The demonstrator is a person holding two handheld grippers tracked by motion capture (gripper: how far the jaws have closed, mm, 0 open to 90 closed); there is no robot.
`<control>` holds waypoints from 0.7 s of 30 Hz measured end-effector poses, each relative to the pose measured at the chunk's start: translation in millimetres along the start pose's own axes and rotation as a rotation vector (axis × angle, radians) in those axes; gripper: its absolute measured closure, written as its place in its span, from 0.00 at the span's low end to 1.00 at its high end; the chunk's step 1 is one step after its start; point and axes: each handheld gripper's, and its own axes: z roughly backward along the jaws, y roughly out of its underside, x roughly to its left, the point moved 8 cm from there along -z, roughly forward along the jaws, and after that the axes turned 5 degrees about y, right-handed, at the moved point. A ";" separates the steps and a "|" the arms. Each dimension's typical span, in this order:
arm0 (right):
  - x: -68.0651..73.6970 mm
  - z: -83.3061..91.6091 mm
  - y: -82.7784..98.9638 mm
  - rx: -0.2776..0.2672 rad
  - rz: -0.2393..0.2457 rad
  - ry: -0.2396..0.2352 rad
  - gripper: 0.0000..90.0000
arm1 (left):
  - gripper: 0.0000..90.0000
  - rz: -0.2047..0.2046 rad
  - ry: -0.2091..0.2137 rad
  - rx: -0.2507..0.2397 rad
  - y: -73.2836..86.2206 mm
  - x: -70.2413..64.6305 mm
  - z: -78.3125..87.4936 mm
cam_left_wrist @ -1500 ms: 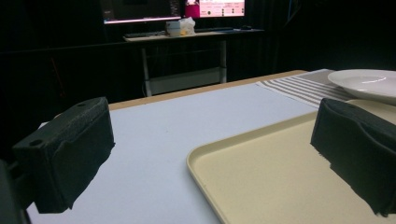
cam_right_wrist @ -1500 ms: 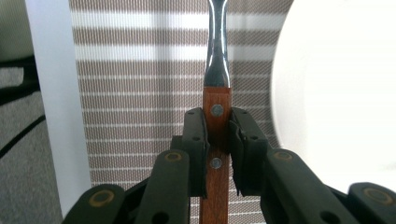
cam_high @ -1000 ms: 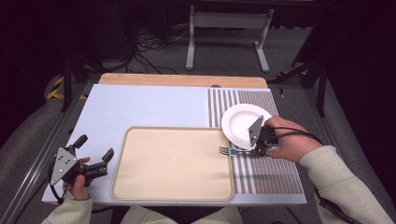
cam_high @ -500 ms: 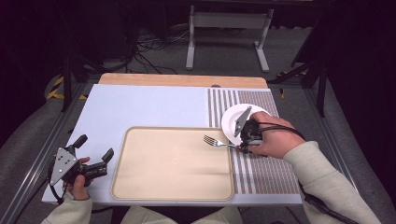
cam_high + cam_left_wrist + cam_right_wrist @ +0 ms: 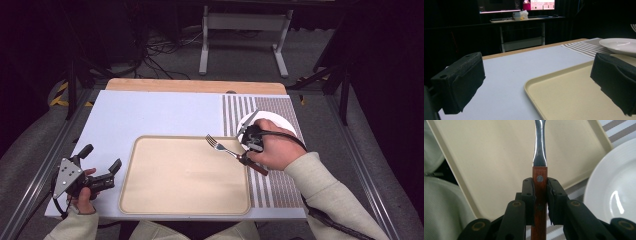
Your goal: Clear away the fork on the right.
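A fork [image 5: 225, 149] with a wooden handle and metal tines hangs over the right part of the beige tray [image 5: 150, 200], tines pointing left. My right gripper [image 5: 244, 156] is shut on its handle. In the right gripper view the pads clamp the wooden handle [image 5: 539, 173] and the metal shaft runs up over the tray [image 5: 486, 157]. A white plate [image 5: 280, 125] sits just right of that hand on a striped mat [image 5: 235, 107]. My left gripper [image 5: 102, 157] rests left of the tray, jaws open with nothing between them [image 5: 536, 87].
The tray's rim [image 5: 534, 85] lies between the left jaws, with the plate [image 5: 621, 45] beyond it at the right. The light blue table top [image 5: 150, 112] stretches behind the tray. A wooden strip [image 5: 195, 86] borders the far edge.
The right gripper has carried the fork leftward, from beside the plate to over the tray's right part. The left gripper has stayed where it was.
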 end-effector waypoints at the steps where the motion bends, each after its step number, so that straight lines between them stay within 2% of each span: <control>1: 1.9 -2.1 -1.8 0.002 -0.031 -0.007 0.86 | 0.00 0.000 0.000 0.000 0.0 0.0 0.0; 3: 5.2 -5.9 -5.0 0.001 -0.079 -0.029 0.86 | 0.00 0.000 0.000 0.000 0.0 0.0 0.0; 4: 5.6 -6.9 -5.8 0.001 -0.086 -0.032 0.86 | 0.00 0.001 -0.001 0.000 0.0 0.1 0.1; 7: 8.7 -11.6 -9.6 0.002 -0.148 -0.040 0.86 | 0.00 0.003 -0.002 -0.002 -0.1 0.3 0.1; 8: 8.7 -11.6 -9.6 0.002 -0.148 -0.040 0.86 | 0.00 0.003 -0.002 -0.002 -0.1 0.3 0.1; 9: 11.0 -14.6 -12.0 0.005 -0.193 -0.043 0.86 | 0.00 0.003 -0.002 -0.002 -0.1 0.5 0.1; 12: 11.7 -17.6 -13.4 0.009 -0.216 -0.033 0.86 | 0.00 0.004 -0.002 -0.002 -0.2 0.5 0.2; 14: 14.4 -22.3 -15.8 0.017 -0.260 -0.024 0.86 | 0.00 0.004 -0.001 -0.003 -0.3 0.4 0.2; 21: 17.0 -32.1 -18.1 0.041 -0.329 -0.010 0.86 | 0.00 0.004 0.000 -0.005 -0.5 0.5 0.3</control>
